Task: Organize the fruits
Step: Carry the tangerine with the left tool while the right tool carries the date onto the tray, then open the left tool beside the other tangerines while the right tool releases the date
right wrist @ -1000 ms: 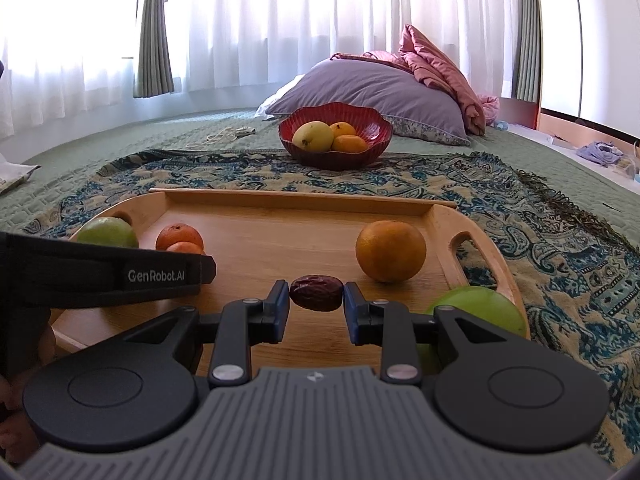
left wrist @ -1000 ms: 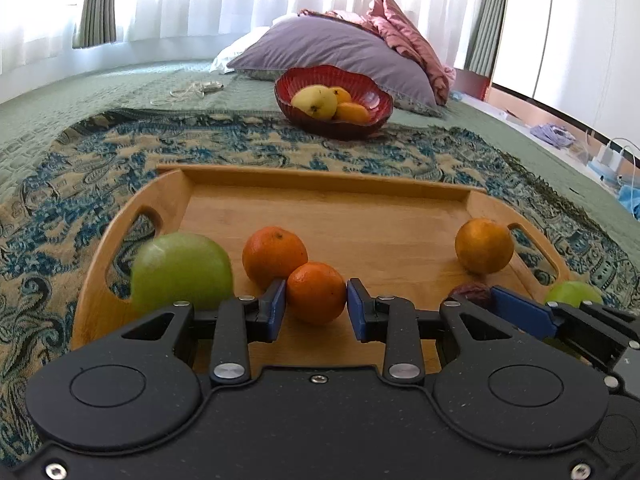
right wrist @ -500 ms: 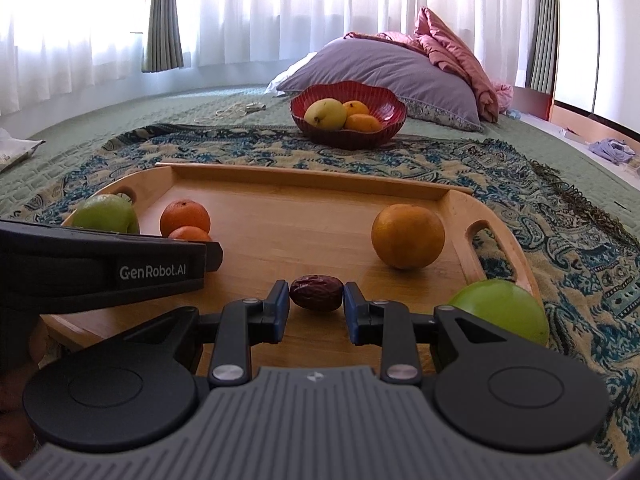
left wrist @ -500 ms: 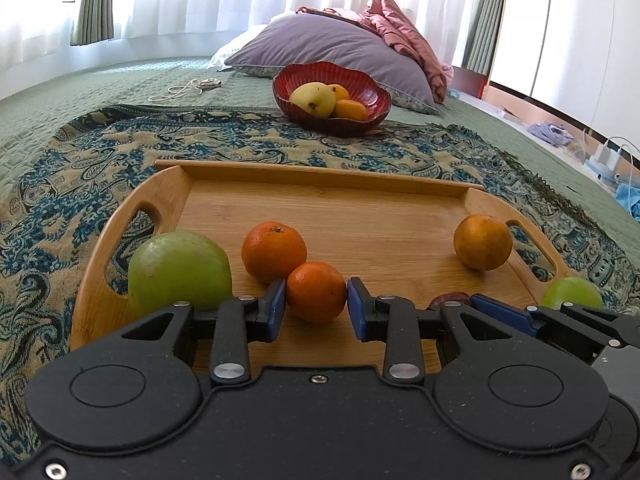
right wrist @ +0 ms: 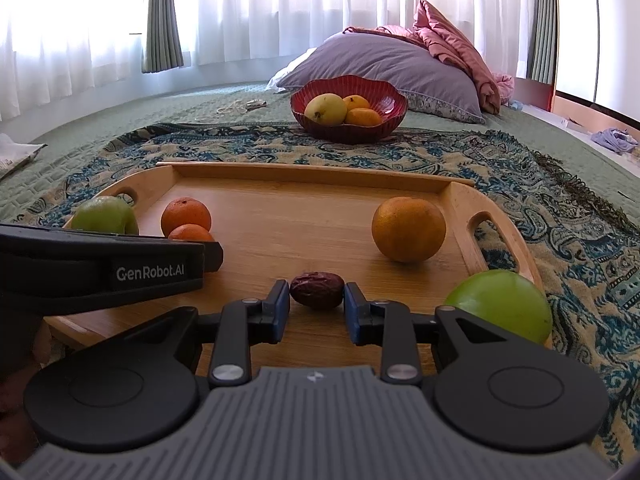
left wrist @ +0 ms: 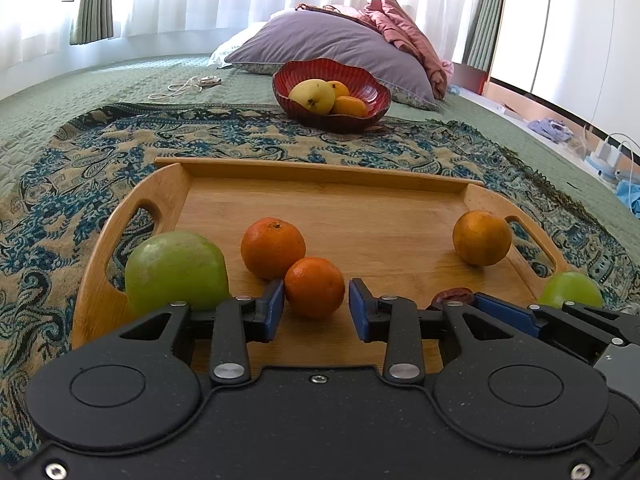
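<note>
A wooden tray lies on a patterned rug. My left gripper is shut on a small orange tangerine, held just above the tray beside a second tangerine and a green apple. My right gripper is shut on a brown date low over the tray's near part. A larger orange sits at the tray's right. Another green apple lies at the tray's right near corner. A red bowl holding a yellow fruit and oranges stands beyond the tray.
The rug covers a green quilted bed. A purple pillow and pink cloth lie behind the bowl. A white cable lies on the bed at the far left. The left gripper's body crosses the right wrist view's left side.
Both grippers have risen a little with their fruits still gripped, so the tray and bowl look lower and nearer. The fruits on the tray have not moved.
</note>
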### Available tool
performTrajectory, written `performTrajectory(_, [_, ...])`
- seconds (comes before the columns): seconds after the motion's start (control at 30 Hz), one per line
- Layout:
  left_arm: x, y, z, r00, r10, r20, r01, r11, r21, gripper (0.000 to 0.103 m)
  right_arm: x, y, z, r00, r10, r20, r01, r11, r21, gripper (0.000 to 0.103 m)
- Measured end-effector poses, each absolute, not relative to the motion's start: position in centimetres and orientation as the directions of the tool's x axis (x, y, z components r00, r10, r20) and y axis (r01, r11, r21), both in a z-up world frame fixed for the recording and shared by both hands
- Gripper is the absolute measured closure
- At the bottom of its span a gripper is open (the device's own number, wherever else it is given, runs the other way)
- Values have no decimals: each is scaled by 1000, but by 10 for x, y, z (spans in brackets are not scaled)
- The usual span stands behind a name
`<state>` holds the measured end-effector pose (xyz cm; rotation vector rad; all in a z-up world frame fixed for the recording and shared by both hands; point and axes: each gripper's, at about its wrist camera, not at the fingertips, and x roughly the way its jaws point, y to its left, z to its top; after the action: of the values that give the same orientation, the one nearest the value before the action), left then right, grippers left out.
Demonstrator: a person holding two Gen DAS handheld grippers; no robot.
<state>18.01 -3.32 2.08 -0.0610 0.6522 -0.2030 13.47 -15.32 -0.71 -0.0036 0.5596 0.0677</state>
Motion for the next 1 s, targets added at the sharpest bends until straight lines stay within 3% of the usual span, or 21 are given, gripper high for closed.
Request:
performTrajectory(0.23, [170, -33, 26, 782, -203, -590, 176, 979, -104, 55, 122, -154, -3, 855, 70, -514, -76, 997, 8, 50])
performTrajectory(0.63, [139, -31, 36, 787, -213, -579, 204, 976, -81, 34, 88, -164, 1, 864, 102, -492, -88, 995, 51, 45])
performTrajectory(1.0, [106, -19, 40, 787, -222, -576, 211, 974, -86, 24, 52, -162, 5, 878, 119, -464, -122, 992, 24, 40])
